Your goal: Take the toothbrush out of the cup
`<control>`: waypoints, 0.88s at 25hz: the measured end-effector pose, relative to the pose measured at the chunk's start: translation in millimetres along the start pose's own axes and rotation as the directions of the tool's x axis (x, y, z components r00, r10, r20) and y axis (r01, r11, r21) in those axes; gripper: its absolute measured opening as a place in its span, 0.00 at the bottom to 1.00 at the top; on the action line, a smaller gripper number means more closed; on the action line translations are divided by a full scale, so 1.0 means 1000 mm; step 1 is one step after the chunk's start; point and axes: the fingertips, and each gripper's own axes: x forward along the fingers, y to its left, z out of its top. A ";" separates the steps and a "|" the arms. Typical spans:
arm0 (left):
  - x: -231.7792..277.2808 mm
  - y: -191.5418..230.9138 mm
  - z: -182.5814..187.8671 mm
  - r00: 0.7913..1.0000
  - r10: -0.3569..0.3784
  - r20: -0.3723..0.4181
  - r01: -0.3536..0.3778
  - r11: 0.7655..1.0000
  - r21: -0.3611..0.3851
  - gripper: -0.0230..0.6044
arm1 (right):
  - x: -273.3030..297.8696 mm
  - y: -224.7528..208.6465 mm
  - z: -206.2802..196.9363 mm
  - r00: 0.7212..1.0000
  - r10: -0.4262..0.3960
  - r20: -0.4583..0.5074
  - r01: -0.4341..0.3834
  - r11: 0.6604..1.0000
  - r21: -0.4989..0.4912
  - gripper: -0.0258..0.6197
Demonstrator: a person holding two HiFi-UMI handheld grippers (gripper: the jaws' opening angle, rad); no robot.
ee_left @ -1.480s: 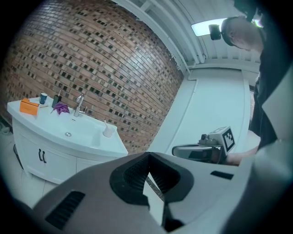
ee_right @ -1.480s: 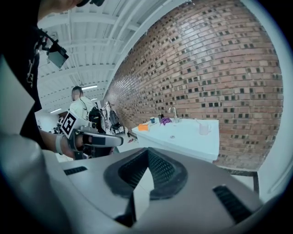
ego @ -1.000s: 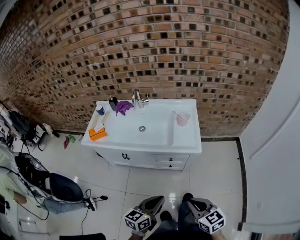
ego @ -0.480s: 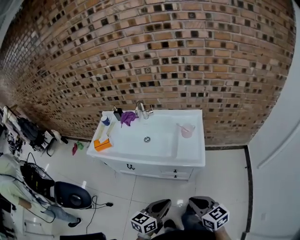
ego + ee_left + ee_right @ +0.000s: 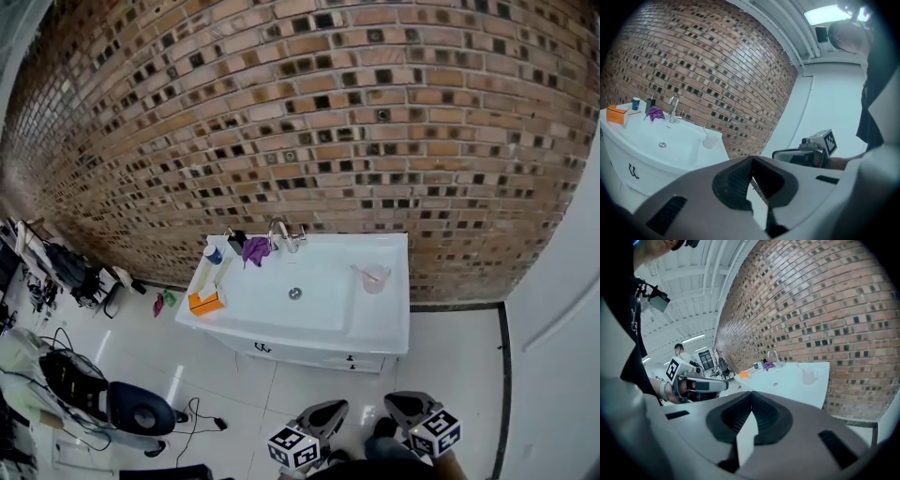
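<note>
At the far left of the white vanity (image 5: 380,330), head view, we log a small blue-topped container (image 5: 213,254) and an orange box (image 5: 205,302); next comes a purple cloth (image 5: 255,249) just beside the faucet (image 5: 281,232), then the drain (image 5: 294,293). On the vanity's right side stands the pink cup (image 5: 376,279), upright, with the toothbrush (image 5: 362,273) in it, free end leaning left. Both grippers sit at the bottom edge, well apart from the vanity. We read the left gripper (image 5: 336,407) with jaw tips pressed together, nothing between them; the right gripper (image 5: 397,401) to its right has its 2 jaws closed the same way, empty. Each gripper view shows the other gripper alongside
</note>
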 end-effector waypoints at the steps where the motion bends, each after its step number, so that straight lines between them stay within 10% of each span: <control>1: 0.006 -0.001 0.001 1.000 0.004 -0.002 -0.004 1.000 -0.002 0.05 | -0.001 -0.006 0.001 1.000 0.008 -0.008 -0.008 1.000 0.002 0.01; 22: 0.071 -0.020 0.000 0.999 0.043 -0.026 -0.045 0.995 -0.088 0.05 | -0.010 -0.084 -0.011 0.991 0.083 -0.104 -0.086 0.996 -0.026 0.01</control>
